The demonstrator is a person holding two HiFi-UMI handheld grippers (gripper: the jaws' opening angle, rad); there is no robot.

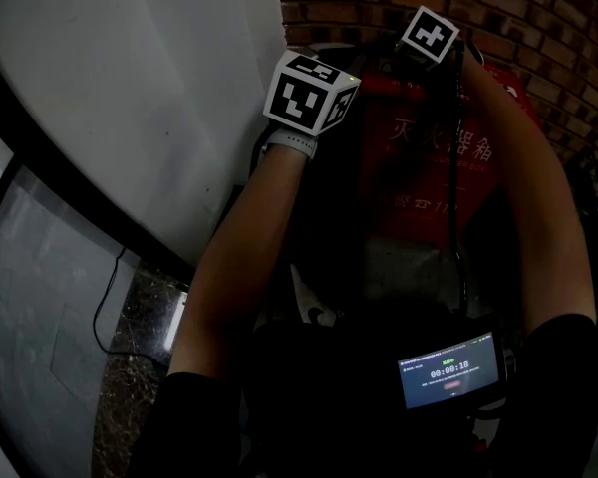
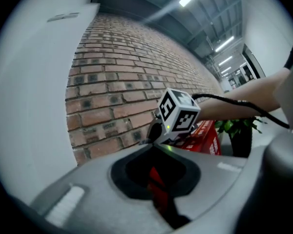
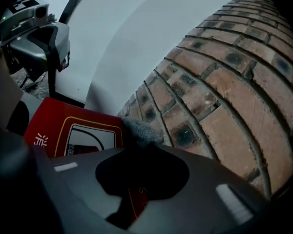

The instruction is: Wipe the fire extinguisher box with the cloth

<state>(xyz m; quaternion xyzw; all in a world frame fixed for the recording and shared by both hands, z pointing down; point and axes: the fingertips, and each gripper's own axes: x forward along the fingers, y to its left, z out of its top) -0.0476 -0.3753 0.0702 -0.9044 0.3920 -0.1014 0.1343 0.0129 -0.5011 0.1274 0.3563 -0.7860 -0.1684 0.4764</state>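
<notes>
Right gripper [image 3: 141, 143] clenched on cloth [image 3: 140, 129]: soft, limp, probably best kept bunched. Fire extinguisher box [image 3: 83, 130] looks rigid. Left gripper [image 2: 154, 143] closed, empty.

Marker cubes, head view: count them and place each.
2. One marker cube sits above the person's left wrist, beside the white wall; the other is higher right, over the red fire extinguisher box. No more seem hidden.

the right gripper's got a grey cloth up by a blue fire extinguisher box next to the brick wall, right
Not quite: the fire extinguisher box is red, not blue. The right gripper view shows it. The rest holds: the right gripper has a grey cloth in its jaws, up by the box, next to the brick wall.
</notes>
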